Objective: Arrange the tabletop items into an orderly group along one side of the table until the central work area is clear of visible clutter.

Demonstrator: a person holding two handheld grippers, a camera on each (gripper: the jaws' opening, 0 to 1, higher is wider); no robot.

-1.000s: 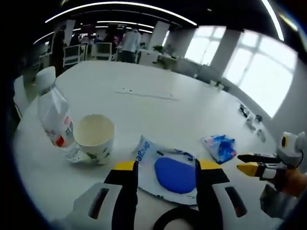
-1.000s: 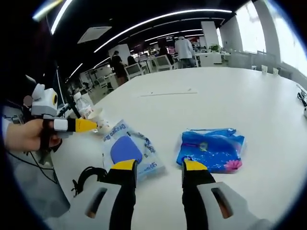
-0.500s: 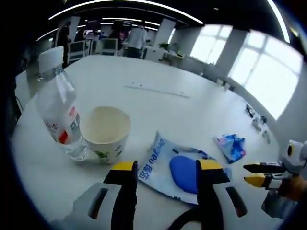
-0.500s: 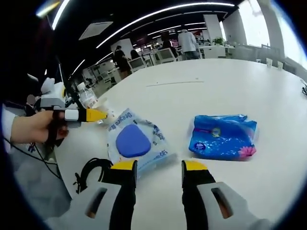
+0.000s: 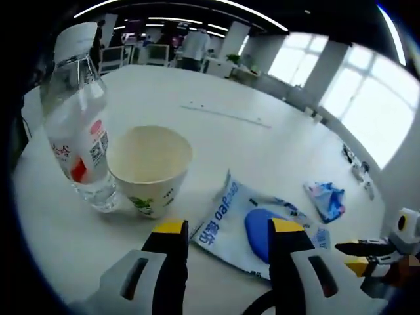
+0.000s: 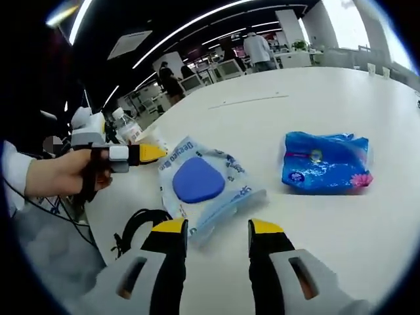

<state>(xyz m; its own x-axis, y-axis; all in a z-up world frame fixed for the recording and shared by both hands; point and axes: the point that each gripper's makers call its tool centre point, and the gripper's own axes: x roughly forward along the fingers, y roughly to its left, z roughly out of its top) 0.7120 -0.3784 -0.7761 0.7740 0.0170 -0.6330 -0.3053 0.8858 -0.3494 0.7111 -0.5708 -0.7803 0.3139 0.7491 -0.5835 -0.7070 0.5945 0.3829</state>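
A clear water bottle (image 5: 75,125) with a white cap stands at the left, touching a cream paper cup (image 5: 149,164). To their right lies a white pouch with a blue oval (image 5: 262,226), and a small blue packet (image 5: 326,200) lies farther right. My left gripper (image 5: 223,231) is open and empty, just short of the cup and the pouch's near edge. My right gripper (image 6: 216,230) is open and empty, over the table below the pouch (image 6: 200,184), with the blue packet (image 6: 326,163) to its right. The left gripper (image 6: 141,153) is held by a hand beside the pouch.
A coiled black cable (image 6: 134,230) lies near the table edge, left of my right gripper. The right gripper (image 5: 359,257) shows at the lower right of the left gripper view. The white table (image 5: 249,138) stretches bare beyond the items. People and chairs stand far behind.
The left gripper has moved closer to the cup and bottle, which now loom larger. The right gripper's view has shifted toward the pouch, so the blue packet sits farther right.
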